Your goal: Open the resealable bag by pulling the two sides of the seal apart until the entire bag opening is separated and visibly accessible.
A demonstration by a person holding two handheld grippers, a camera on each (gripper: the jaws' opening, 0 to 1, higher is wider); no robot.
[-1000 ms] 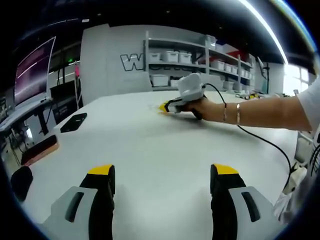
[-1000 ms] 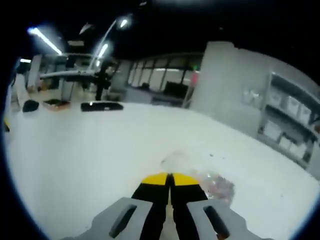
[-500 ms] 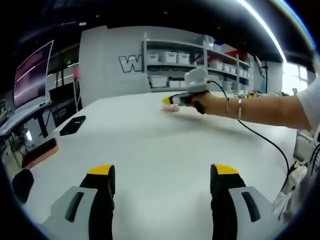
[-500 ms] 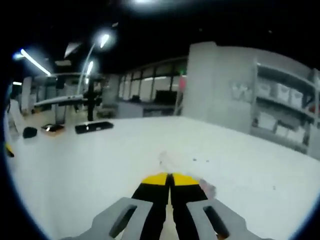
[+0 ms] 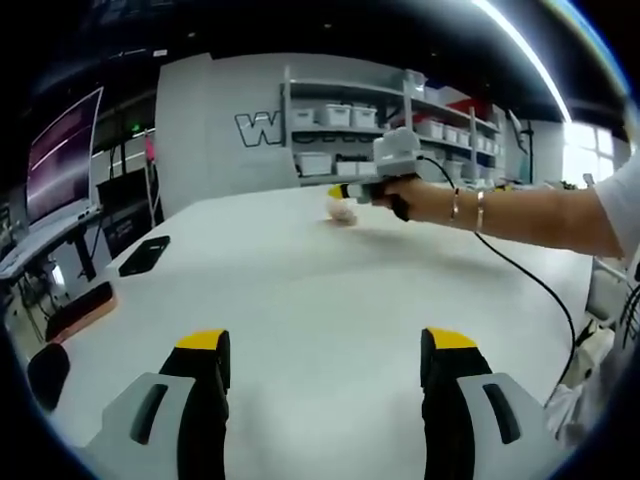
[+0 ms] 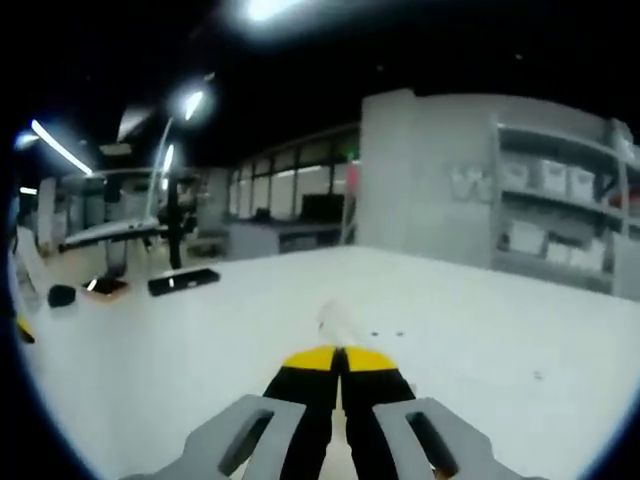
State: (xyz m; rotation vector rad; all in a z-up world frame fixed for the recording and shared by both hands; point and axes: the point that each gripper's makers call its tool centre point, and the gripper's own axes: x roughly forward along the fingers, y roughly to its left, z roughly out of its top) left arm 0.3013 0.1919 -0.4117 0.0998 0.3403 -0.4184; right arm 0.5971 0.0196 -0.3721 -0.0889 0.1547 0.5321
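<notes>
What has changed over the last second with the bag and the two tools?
The right tool, shut on the clear bag, has lifted it up off the white table, away from the left tool. The left tool stayed open and low over the table, holding nothing.

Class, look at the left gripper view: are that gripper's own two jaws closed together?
No. The left gripper has its two yellow-tipped jaws standing wide apart, with bare white table showing between them.
</notes>
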